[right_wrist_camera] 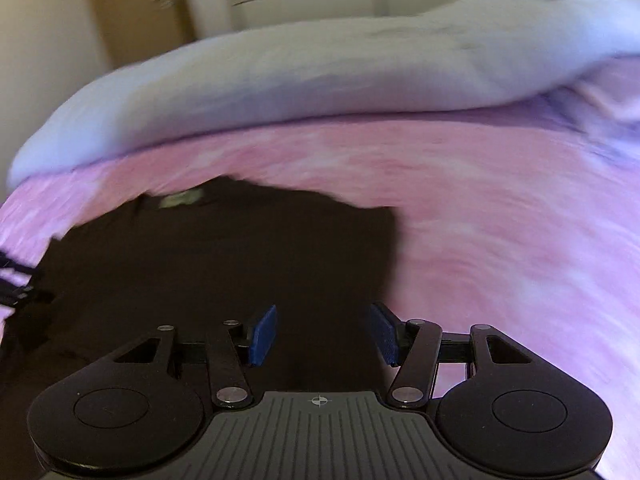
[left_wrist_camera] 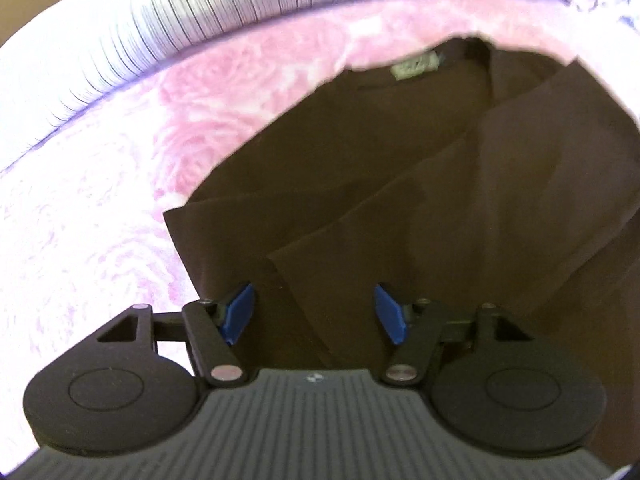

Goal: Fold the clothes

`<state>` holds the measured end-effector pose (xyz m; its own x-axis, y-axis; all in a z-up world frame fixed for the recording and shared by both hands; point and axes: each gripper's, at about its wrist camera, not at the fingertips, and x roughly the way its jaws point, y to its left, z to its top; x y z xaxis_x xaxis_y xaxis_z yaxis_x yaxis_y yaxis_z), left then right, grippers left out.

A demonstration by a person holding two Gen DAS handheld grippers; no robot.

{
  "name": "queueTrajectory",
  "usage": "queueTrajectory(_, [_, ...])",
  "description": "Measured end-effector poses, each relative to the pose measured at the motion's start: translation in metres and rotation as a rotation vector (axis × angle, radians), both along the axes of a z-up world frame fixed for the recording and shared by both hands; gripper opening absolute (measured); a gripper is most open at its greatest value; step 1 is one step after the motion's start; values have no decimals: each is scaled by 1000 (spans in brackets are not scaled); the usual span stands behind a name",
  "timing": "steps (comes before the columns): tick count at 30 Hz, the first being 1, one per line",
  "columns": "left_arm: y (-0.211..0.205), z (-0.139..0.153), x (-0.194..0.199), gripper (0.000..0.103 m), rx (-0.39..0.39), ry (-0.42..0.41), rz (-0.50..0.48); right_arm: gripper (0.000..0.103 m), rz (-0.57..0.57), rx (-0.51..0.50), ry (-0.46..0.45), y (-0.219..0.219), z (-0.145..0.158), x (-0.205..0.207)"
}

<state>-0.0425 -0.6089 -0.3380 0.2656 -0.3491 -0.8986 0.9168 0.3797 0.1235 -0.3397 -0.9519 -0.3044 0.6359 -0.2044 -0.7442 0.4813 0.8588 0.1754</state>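
**Both grippers wide over the dark shirt**

Your left gripper sits at the bottom centre of its frame with the jaws spread wide and nothing between the blue pads. Beneath and beyond them lies the shirt, dark brown, filling the middle and right of the frame. Its collar label shows near the top centre, and a folded flap runs diagonally from the upper right down toward your pads. The shirt rests on a pink sheet, which takes the left side of the frame. A striped pillow arcs across the upper left.

Your right gripper is likewise spread wide and holds nothing. In its blurred view the shirt fills the lower left and centre, label toward the upper left of it, and its right edge falls close to your right pad. The sheet covers the right half. A pale pillow crosses the top.
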Motion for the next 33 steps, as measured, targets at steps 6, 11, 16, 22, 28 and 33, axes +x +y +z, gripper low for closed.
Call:
queueTrajectory(6, [10, 6, 36, 65, -56, 30, 135, 34, -89, 8, 107, -28, -27, 20])
queueTrajectory(11, [39, 9, 69, 55, -38, 43, 360, 35, -122, -43, 135, 5, -5, 4])
queueTrajectory(16, [67, 41, 20, 56, -95, 7, 234, 39, -51, -22, 133, 65, 13, -41])
queueTrajectory(22, [111, 35, -81, 60, 2, 9, 22, 42, 159, -2, 309, 135, -12, -78])
queueTrajectory(28, [166, 11, -131, 59, 126, 5, -19, 54, 116, 51, 372, 152, -12, -117])
queueTrajectory(33, [211, 15, -155, 60, 157, 2, -93, 63, 154, 0, 464, 181, -13, -124])
